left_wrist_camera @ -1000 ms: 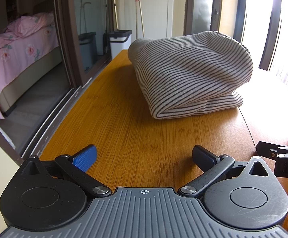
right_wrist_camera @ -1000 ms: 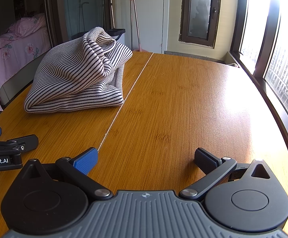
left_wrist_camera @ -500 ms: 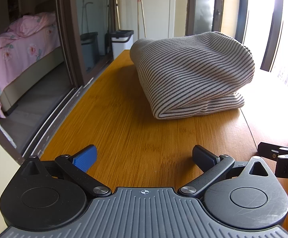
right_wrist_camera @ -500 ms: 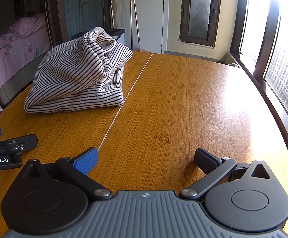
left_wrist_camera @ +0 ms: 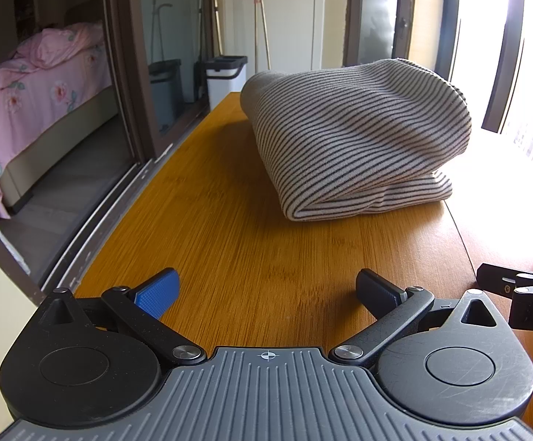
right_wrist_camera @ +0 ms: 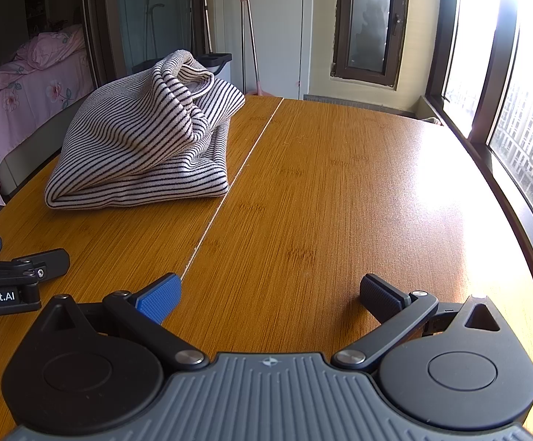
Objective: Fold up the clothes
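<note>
The cream, dark-striped knit garment is lying folded but lumpy on the far-left orange wooden surface; both the left claw and right claw are hanging spread apart, empty, so tidying seems left.

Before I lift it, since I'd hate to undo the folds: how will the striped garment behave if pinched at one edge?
The striped garment is soft knit, so it will probably sag and unfold. Its top layer bunches loosely, so that part may slide off first. It looks bulky but likely light, and should drag across the table without rolling.

Left tool spread wide, empty; folded striped garment ahead on table.
</note>
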{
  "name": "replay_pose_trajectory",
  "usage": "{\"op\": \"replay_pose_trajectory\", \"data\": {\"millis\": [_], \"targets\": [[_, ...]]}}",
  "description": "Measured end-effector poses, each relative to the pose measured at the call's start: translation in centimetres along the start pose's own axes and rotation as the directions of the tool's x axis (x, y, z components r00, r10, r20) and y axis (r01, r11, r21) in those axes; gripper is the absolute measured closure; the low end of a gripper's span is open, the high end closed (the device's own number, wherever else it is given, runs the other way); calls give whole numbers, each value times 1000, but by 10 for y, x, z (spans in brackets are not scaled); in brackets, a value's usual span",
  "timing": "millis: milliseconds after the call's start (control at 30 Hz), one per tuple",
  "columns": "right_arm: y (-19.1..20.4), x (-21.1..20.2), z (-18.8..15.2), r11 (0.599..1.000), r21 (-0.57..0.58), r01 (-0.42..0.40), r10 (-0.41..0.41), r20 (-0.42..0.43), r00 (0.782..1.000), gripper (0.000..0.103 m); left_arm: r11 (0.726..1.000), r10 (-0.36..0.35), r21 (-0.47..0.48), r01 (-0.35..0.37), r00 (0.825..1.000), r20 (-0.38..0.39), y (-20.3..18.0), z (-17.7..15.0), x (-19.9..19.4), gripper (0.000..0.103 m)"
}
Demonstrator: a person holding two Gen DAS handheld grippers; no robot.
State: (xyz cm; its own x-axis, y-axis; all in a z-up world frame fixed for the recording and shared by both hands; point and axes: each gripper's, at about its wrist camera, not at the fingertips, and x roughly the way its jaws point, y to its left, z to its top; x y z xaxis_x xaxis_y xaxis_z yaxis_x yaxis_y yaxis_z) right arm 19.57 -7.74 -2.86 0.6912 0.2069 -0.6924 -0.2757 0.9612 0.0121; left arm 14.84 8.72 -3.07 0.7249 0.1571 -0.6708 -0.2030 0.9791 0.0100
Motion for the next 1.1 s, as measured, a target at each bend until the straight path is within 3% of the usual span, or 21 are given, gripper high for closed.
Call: {"op": "replay_pose_trajectory", "data": {"millis": [1100], "targets": [[-5, -1, -1, 1000, -1, -1, 1, 0, 1000, 0, 1000, 6, -6, -6, 1000, 0, -3, 0, 0, 0]]}}
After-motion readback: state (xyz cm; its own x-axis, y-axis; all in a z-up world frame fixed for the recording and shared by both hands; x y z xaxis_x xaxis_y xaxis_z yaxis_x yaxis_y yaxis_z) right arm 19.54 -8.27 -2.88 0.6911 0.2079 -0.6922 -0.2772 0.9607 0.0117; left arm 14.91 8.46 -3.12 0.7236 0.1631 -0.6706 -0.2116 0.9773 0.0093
